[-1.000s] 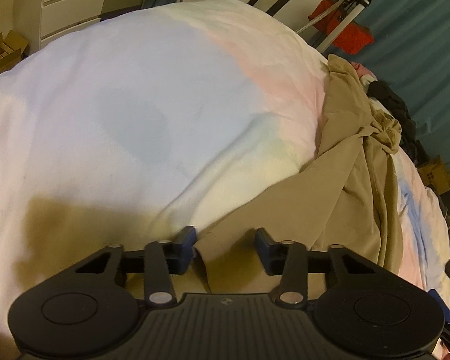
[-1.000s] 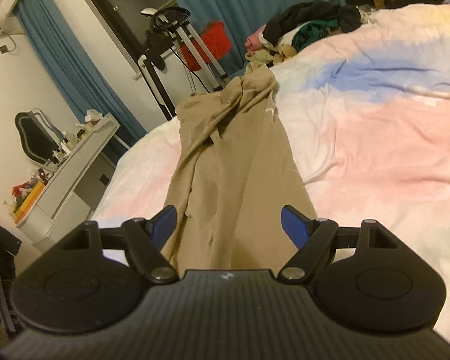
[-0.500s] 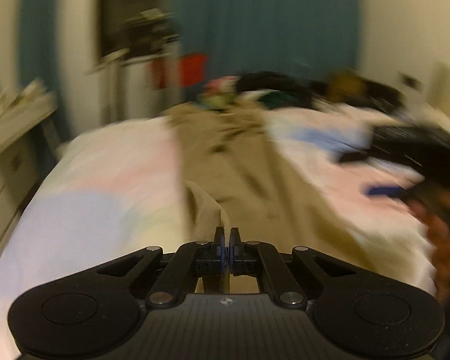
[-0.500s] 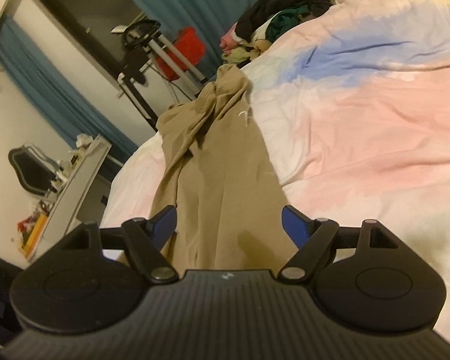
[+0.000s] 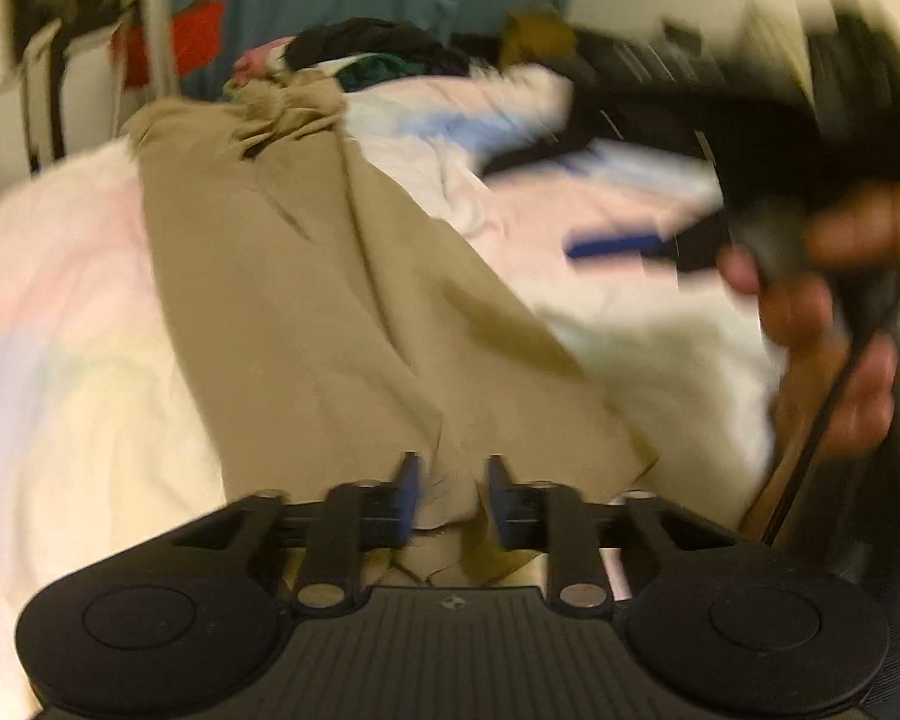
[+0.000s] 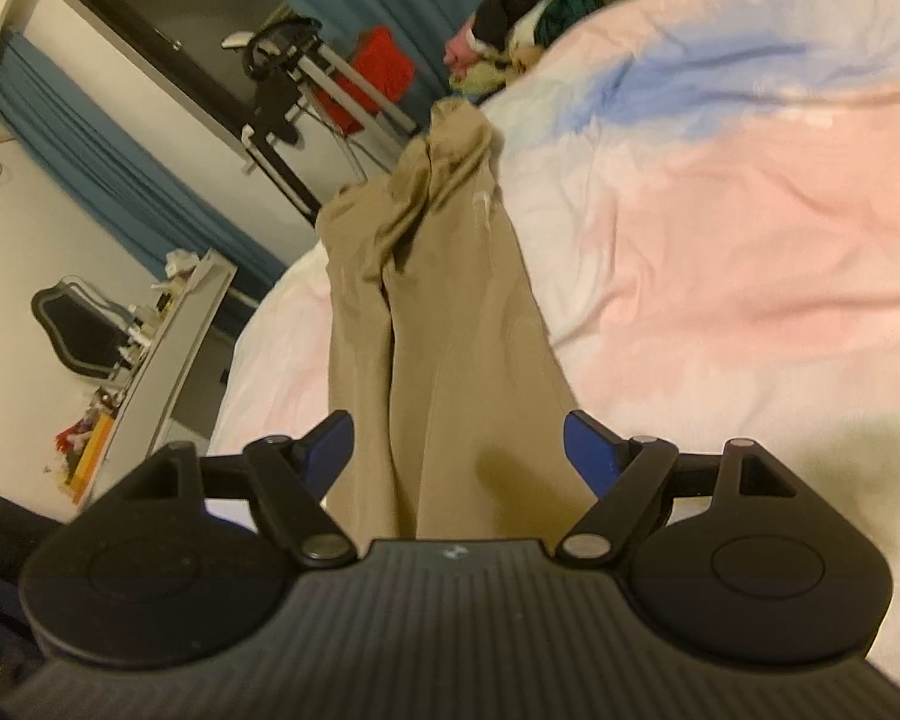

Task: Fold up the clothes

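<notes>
Left hand-held gripper (image 5: pixel 447 489): released, jaws astride the tan trousers' (image 5: pixel 306 300) hem
Right hand-held gripper (image 6: pixel 456 447): spread wide, holding nothing
Risk: hem slumps on the bed (image 6: pixel 720 252), spoiling alignment

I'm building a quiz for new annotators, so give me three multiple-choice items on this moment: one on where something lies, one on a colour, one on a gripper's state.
1. Where is the heap of clothes?
A. at the bed's far end, beyond the trousers
B. on the dresser
C. under the right gripper

2. What colour are the trousers?
A. red
B. tan
C. black

3. How does the right gripper stand?
A. shut on the trousers
B. shut on the bedcover
C. open, over the trousers

Answers:
1 A, the heap sits past the trousers' far end.
2 B, both views show tan cloth on the pastel bedcover.
3 C, its blue fingers stand wide apart over the cloth.
</notes>
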`<state>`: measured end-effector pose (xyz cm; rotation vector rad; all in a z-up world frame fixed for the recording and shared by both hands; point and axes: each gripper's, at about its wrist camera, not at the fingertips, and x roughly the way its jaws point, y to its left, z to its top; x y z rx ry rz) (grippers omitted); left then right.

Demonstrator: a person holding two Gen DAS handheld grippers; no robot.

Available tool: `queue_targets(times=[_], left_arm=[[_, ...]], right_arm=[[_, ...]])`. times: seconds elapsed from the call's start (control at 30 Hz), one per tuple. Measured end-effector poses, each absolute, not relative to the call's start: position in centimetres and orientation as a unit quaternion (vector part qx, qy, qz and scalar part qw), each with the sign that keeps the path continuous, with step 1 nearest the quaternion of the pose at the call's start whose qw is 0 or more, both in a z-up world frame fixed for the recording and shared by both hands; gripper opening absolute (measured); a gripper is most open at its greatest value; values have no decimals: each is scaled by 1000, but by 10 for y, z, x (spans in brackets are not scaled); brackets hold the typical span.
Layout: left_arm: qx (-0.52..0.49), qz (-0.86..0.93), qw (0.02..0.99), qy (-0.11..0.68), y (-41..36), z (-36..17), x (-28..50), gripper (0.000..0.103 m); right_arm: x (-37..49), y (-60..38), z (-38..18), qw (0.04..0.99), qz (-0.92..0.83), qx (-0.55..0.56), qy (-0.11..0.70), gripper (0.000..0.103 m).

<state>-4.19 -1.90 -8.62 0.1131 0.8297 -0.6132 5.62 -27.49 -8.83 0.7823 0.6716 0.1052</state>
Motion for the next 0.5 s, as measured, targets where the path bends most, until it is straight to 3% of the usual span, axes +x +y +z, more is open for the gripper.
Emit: queue_targets(times=[0.07, 0.13, 0.27, 0.5], left_arm=[[-22, -283, 870, 404, 7, -84, -35, 58], [-113, -262, 864, 416, 37, -83, -25, 66], [-254, -224, 837, 430, 81, -94, 0, 71], [-263, -172, 800, 511, 80, -128, 40, 69]], right_arm=[[52, -281, -99, 854, 46, 393, 339, 79], [48, -288, -110, 835, 32, 418, 355, 79], [45, -294, -130, 804, 11, 457, 381, 79], [47, -282, -149, 787, 7, 460, 412, 78]])
